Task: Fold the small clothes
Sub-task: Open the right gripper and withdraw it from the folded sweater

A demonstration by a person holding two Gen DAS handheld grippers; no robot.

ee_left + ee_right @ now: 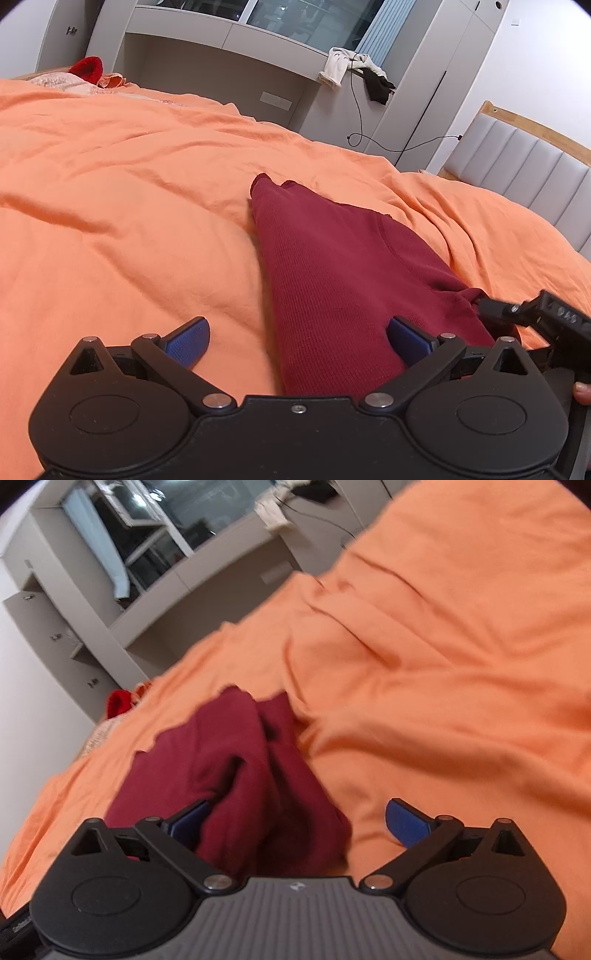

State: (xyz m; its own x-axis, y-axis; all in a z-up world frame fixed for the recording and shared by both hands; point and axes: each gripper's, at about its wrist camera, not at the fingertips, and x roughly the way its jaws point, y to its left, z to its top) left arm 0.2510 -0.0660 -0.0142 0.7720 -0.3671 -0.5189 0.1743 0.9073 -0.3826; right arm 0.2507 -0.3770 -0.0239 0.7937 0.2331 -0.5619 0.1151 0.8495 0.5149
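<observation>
A dark red knit garment (343, 273) lies on the orange bedsheet (129, 184), folded into a long narrow shape. My left gripper (299, 339) is open over its near end, one blue pad on the sheet side, one on the cloth. The right gripper shows at the right edge of the left wrist view (491, 308), at the garment's right corner. In the right wrist view the garment (240, 775) is bunched, and my right gripper (295, 823) is open with cloth between its jaws. That view is motion-blurred.
A red item (88, 68) and pinkish cloth lie at the bed's far left. Grey cabinets (221, 62) with draped clothes (354, 70) and a cable stand behind the bed. A padded headboard (524, 170) is on the right.
</observation>
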